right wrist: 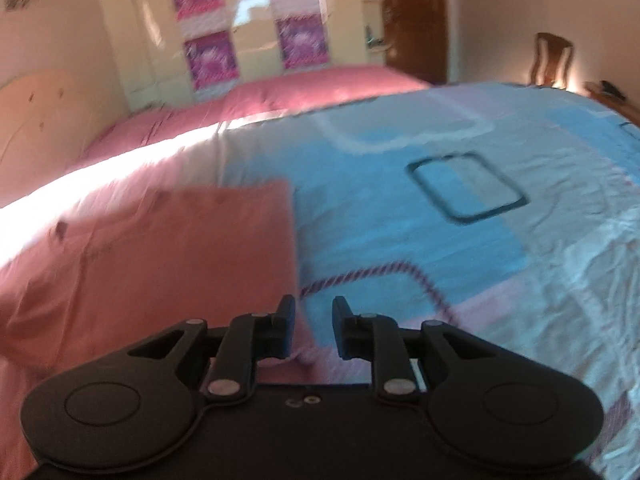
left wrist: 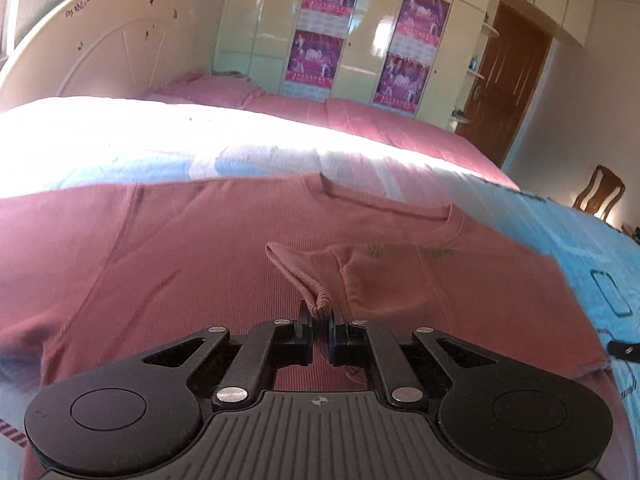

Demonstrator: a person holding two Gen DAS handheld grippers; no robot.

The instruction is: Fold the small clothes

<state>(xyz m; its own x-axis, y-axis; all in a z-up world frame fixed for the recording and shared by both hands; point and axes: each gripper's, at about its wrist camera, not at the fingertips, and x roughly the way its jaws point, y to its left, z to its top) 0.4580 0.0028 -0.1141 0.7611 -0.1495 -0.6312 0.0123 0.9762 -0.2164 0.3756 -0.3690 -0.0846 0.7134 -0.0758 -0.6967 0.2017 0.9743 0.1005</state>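
Plainly, the pink ribbed top lay spread flat across the bedspread, its round neckline toward the far side of the bed and a faint line of small print across the chest. Its knit was fine and vertical, salmon-pink in colour, with a few soft creases on the left half. One part of it — a hemmed edge with visible stitching — was lifted off the rest and drawn up into a narrow fold over the body of the garment.

That raised edge ran straight into the left gripper, whose jaws were pressed together on the cloth, the bunched hem pinched between the pads.

From the right wrist view, blurred, the same top showed as a flat pink panel with a straight right-hand edge lying on the blue, white and pale-pink patterned bedspread. The right gripper hung just beside that edge, above the bedding; its jaws stood a narrow way apart and held nothing — only bedspread showed through the gap.

Beyond the patterned spread lay a pink cover on the far part of the bed, against a cream headboard. No containers showed in either view.
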